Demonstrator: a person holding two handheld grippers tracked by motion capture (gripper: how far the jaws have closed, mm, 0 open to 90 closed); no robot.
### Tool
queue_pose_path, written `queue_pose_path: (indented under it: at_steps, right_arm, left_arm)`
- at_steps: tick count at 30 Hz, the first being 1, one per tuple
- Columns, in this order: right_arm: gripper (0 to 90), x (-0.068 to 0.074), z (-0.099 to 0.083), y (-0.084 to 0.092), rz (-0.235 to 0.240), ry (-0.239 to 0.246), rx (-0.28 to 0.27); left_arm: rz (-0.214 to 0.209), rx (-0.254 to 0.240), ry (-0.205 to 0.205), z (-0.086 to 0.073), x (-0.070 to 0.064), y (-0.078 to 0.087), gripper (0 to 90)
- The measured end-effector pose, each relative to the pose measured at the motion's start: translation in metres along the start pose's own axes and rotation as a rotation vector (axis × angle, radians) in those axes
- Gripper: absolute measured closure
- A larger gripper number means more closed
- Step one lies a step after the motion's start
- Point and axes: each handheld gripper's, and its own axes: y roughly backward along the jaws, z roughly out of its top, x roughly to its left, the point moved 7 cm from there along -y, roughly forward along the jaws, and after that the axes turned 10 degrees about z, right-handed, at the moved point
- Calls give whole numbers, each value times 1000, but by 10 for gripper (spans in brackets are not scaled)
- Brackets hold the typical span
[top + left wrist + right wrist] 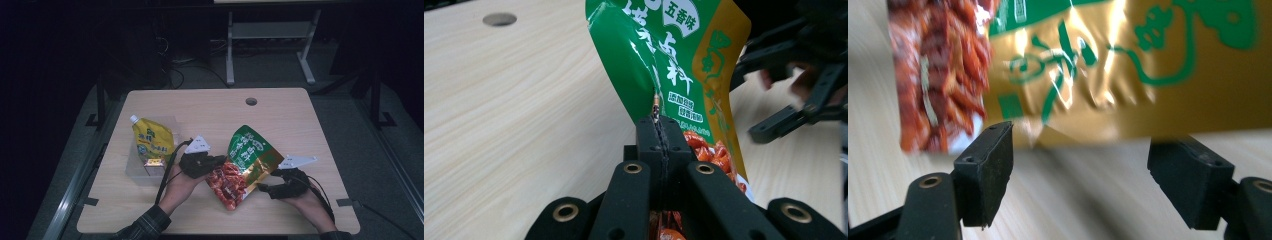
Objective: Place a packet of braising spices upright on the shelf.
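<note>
The step in hand is judged to be the lifting of a green-and-gold snack bag [243, 167] off the counter [280, 115], with a transfer or a two-handed hold being prepared. Nearest the person, the left hand-held gripper [216, 161] is seen clamped on the bag's left edge; in the left gripper view the jaws are pressed together on the foil [659, 127], with the pack rising above them [664, 60] and its red contents visible through the clear window. The bag is held tilted above the wood, between the two hands. The right hand-held gripper [261, 187] is held at the bag's lower right corner with its jaws spread wide; in the right gripper view the bag's gold bottom edge [1128, 85] hangs just above and beyond the gap between the pads [988, 170], and no contact can be made out. The next move is judged to call for the open jaws to be brought up around that lower edge and closed squarely on it, so that the slippery foil is not creased or pulled free. Farther off to the left, a yellow spouted pouch [152, 140] is seen standing in a clear container [134, 167].
</note>
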Motion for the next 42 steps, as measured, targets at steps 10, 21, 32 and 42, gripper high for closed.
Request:
queue_pose_path:
  at_steps: [10, 21, 32, 42]
  right_arm:
    - [603, 7, 24, -2, 104, 5, -164]
    - [898, 5, 35, 11, 137, 39, -178]
    - [900, 6, 57, 43, 155, 100, -223]
    - [900, 4, 86, 39, 150, 118, -216]
  left_arm:
    - [-8, -18, 21, 3, -4, 2, 900]
    - [14, 6, 36, -5, 0, -2, 882]
    - [-11, 54, 38, -13, -4, -4, 565]
    - [-94, 127, -52, -36, -16, 4, 375]
